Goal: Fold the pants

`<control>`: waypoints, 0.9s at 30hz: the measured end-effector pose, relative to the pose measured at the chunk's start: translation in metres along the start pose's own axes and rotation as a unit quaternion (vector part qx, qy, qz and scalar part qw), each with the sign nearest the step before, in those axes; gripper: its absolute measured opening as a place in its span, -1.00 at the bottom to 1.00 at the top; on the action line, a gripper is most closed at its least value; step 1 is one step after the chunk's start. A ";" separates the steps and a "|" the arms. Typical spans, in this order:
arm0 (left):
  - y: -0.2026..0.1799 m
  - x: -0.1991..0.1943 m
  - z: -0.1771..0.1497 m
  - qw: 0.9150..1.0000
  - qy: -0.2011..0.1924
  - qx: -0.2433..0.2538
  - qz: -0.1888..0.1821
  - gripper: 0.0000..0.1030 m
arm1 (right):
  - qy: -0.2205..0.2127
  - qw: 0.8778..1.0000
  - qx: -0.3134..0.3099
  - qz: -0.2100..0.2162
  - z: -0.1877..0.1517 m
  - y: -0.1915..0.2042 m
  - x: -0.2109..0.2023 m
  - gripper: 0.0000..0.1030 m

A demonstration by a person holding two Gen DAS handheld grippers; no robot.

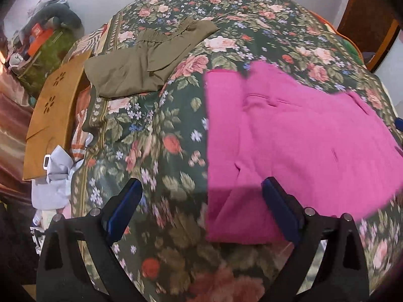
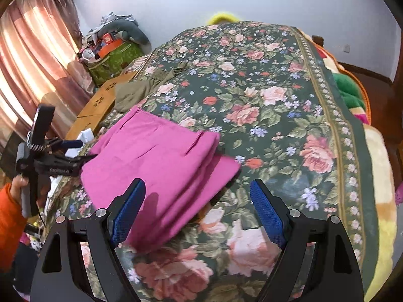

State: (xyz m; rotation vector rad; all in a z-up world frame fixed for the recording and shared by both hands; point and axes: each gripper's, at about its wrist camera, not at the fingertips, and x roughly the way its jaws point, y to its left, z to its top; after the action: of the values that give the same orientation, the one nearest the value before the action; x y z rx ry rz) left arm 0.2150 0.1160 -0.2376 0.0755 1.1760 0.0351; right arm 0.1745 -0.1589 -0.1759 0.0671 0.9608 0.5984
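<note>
Left claw [image 1: 201, 196]: its 2 blue-padded fingers stand wide apart and grip nothing, hovering over the bed with the dark green floral bedspread [image 1: 156, 136]. The folded magenta cotton pants [image 1: 289, 146] lie flat on the bedspread, ahead of this claw and toward its right finger; the near left corner of the cloth lies in the gap between the fingers, and the right finger overlaps the fabric in the view, though contact cannot be told. Farther ahead and to the left of the claw lies a folded olive-green garment with an elastic waistband [image 1: 146, 60], well apart from the pants. Beyond the left edge of the bed stands a tan cardboard box with flower-shaped cut-outs [image 1: 53, 108].

Right claw [image 2: 197, 201]: its fingers are likewise spread wide and empty. The pants [image 2: 161, 161] lie ahead and toward its left finger, in stacked layers, the lowest projecting to the right. In the right wrist view the left claw [image 2: 75, 148] is visible at the far left edge of the pants, held by a hand in an orange sleeve [image 2: 17, 183].
</note>
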 end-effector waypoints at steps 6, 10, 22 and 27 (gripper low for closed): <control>-0.005 -0.013 -0.011 0.999 -0.036 0.001 0.006 0.87 | 0.015 1.000 -0.004 -0.007 -0.002 0.002 0.017 0.56; 0.000 -0.018 -0.013 0.999 -0.042 -0.007 -0.011 0.45 | 0.023 1.000 0.003 0.009 -0.001 -0.001 0.022 0.21; -0.002 -0.010 -0.033 0.999 -0.044 -0.009 -0.026 -0.23 | 0.059 0.997 -0.050 -0.016 -0.017 0.008 0.041 -0.90; 0.002 -0.012 -0.036 0.999 -0.040 -0.013 -0.007 -0.23 | 0.068 0.996 -0.053 -0.019 -0.015 0.002 0.035 -0.90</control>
State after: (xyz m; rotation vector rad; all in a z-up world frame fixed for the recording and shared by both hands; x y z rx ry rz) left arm 0.1774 0.1189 -0.2401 0.0449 1.0952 0.0337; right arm 0.1767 -0.1422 -0.2100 -0.0873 1.0574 0.6229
